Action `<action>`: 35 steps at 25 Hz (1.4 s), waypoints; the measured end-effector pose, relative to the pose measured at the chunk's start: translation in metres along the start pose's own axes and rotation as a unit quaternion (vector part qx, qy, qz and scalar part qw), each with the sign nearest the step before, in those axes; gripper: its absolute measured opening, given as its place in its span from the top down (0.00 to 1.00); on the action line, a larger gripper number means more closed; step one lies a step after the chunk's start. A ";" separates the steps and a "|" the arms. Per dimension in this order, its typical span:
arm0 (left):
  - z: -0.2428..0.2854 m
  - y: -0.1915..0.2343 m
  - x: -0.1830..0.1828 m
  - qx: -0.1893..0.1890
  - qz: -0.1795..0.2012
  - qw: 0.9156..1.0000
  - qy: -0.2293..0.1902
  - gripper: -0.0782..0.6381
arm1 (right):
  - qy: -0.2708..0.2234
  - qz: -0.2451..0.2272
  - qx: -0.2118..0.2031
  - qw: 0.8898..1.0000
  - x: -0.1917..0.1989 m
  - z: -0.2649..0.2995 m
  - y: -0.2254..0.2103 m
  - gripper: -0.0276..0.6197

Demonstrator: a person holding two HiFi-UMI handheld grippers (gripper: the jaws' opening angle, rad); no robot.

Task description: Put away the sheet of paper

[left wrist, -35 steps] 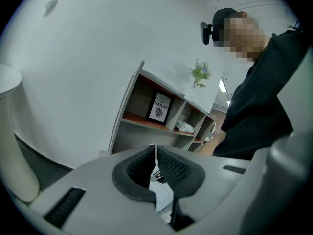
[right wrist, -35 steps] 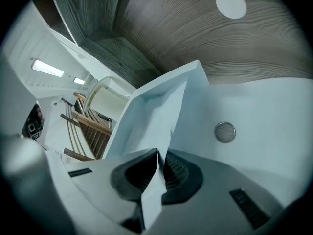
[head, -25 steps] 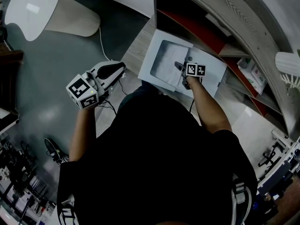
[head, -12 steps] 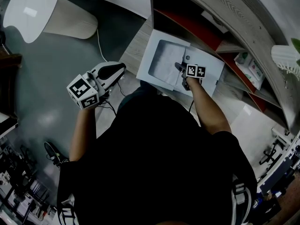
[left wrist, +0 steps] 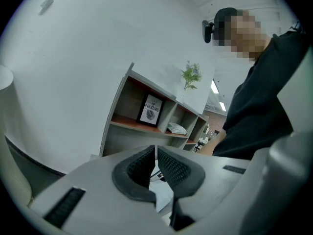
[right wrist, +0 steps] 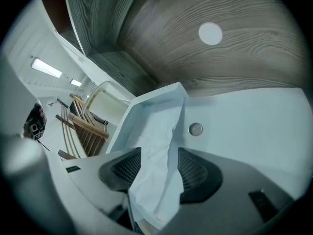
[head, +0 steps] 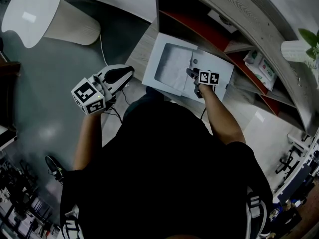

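Right gripper (head: 192,74) over white bin (head: 151,72), paper (head: 174,66) seemingly inside.

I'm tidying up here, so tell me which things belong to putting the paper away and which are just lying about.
Job in hand: sheet of paper, between the open jaws of the right gripper; white box beneath.
Just lying about: framed print, flowers, packet on the shelf; left gripper, idle.

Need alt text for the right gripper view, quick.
The right tool stands open with a crumpled sheet of paper loose between its pads. The paper's far end lies in a white tray, with a wood-grain panel behind.
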State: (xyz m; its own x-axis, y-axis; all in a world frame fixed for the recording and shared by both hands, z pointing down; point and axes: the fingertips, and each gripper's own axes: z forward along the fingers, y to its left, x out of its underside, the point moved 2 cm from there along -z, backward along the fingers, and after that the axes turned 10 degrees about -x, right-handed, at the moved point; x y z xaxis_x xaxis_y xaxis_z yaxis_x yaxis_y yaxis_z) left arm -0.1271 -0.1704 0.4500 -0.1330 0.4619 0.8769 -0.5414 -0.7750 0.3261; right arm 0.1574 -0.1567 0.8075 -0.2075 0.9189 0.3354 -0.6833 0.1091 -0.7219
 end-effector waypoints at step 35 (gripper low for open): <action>0.014 -0.060 -0.014 0.053 0.051 0.997 -0.024 0.86 | -0.176 -0.166 -0.071 0.968 -0.054 -0.147 0.163 0.92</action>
State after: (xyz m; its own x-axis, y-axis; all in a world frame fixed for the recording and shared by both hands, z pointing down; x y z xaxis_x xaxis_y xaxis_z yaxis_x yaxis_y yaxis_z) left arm -0.0817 -0.1364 0.4232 -0.1420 0.3595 0.9223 -0.4358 -0.8593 0.2679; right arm 0.1599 -0.1334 0.5827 -0.2350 0.6410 0.7307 -0.6560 0.4501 -0.6059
